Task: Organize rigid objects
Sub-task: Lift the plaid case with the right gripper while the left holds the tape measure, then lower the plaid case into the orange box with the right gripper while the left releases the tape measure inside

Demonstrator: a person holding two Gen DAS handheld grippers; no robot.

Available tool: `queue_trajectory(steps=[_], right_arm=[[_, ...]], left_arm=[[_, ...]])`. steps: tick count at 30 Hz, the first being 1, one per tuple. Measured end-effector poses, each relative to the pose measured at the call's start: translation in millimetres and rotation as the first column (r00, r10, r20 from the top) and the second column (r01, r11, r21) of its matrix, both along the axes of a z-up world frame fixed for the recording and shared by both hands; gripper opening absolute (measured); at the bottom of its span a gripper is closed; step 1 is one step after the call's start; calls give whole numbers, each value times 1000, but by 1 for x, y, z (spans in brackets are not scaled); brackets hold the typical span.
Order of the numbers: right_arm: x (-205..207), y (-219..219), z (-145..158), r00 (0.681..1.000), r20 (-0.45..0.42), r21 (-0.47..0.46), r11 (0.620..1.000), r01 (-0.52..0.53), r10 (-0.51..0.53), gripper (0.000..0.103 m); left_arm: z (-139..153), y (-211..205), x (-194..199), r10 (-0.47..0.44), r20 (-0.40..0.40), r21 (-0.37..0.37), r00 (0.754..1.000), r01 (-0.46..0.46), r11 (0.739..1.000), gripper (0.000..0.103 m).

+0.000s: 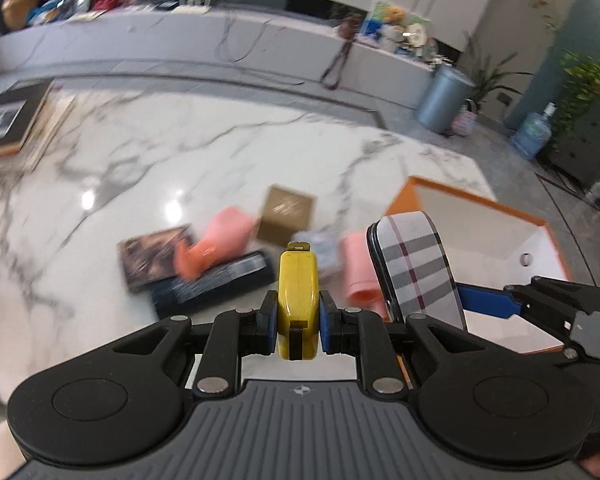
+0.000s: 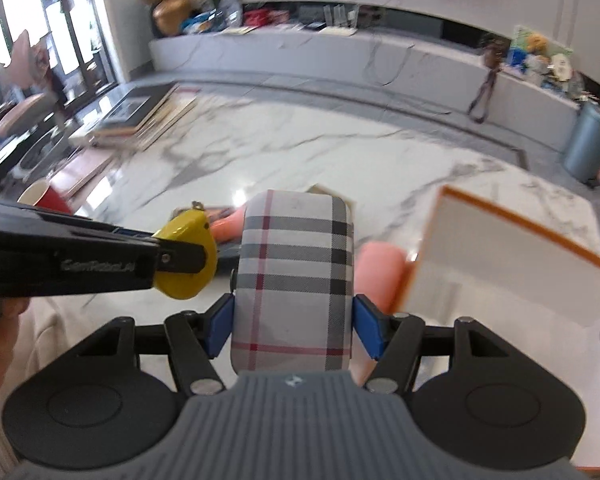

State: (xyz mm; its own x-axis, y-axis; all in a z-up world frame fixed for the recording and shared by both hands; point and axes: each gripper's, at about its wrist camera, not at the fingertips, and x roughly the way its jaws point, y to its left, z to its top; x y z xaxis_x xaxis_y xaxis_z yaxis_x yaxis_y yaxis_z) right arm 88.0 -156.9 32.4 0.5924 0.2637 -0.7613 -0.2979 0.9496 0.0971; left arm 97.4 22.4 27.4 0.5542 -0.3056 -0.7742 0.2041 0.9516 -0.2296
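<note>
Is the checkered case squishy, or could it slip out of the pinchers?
The plaid case looks stiff: its rounded shape keeps form between the right gripper pads. Its fabric-like cover probably grips fairly well. It stands tall above the pads, so it might tilt if swung quickly.

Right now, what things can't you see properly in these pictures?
- Right wrist view: the plaid glasses case hides the pile behind it.
- Left wrist view: the pink cloths and dark books are motion-blurred.
- Both views: the orange-rimmed white box is cut off, its inside partly unseen.
</note>
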Motion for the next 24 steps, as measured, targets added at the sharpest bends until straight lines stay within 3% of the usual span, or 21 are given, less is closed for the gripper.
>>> queue_trajectory(steps=[7, 15, 24], right_arm=[[11, -71, 6, 992, -2, -11, 992, 125, -125, 63], [25, -144, -25, 961, -119, -51, 969, 244, -248, 63], [48, -178, -67, 931, -234, -75, 960, 269, -279, 63]], left_arm=[[16, -64, 11, -157, 15, -4, 987, 157, 988, 22], [1, -139, 31, -303, -19, 31, 953, 303, 952, 22], [-35, -195, 56, -412, -75, 193, 908, 418, 887, 22]])
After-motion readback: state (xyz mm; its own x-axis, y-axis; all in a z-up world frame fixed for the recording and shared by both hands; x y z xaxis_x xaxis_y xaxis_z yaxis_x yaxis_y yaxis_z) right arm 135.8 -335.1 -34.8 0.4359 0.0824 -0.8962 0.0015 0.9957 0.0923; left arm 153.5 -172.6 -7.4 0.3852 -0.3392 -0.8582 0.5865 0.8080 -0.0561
